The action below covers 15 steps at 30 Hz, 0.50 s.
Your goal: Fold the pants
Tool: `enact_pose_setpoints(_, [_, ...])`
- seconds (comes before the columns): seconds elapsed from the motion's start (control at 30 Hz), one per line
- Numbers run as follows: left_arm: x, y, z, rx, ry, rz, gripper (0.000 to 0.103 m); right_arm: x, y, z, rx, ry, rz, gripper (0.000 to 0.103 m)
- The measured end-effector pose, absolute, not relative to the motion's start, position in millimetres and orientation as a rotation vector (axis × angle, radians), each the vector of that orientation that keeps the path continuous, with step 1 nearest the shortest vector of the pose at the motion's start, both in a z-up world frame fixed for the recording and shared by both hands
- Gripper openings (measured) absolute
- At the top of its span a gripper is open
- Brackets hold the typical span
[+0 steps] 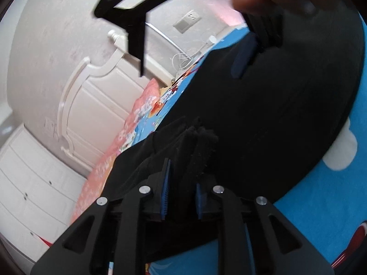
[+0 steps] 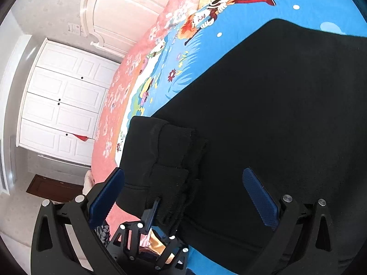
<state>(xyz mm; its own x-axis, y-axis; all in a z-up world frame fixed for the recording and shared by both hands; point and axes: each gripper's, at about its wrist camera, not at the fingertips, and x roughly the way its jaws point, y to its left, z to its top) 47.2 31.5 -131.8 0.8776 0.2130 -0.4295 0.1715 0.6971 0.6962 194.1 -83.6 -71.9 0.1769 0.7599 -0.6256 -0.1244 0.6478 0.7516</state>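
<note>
Black pants (image 2: 263, 114) on my cartoon bedsheet (image 2: 240, 18).
My left gripper (image 1: 182, 183) pinches their bunched edge; my right gripper (image 2: 183, 197) gapes wide.

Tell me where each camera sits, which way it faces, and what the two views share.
Left wrist: on the left gripper, looking along shut blue pads at black pants; the right gripper and a hand show above.
Right wrist: on the open right gripper, facing the pants; the left gripper shows below.
Shared: pants, blue bedsheet, white headboard.
</note>
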Motion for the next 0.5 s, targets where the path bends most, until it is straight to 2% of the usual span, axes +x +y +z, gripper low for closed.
enact_pose_setpoints(0.17, [49, 44, -110, 0.678, 0.485, 0.033, 0.014, 197, -75, -81, 0.678, 1.295, 0.726, 0.099])
enact_pose_setpoints(0.4, [45, 47, -88, 0.598, 0.428, 0.026, 0.013, 214, -21, -90, 0.672, 1.394, 0.855, 0.099])
enact_pose_setpoints(0.43, [43, 47, -86, 0.595, 0.421, 0.024, 0.013, 217, -11, -91, 0.652, 1.403, 0.873, 0.097])
enact_pose_setpoints(0.5, [42, 49, -83, 0.595, 0.407, 0.017, 0.012, 222, 6, -93, 0.581, 1.413, 0.888, 0.074])
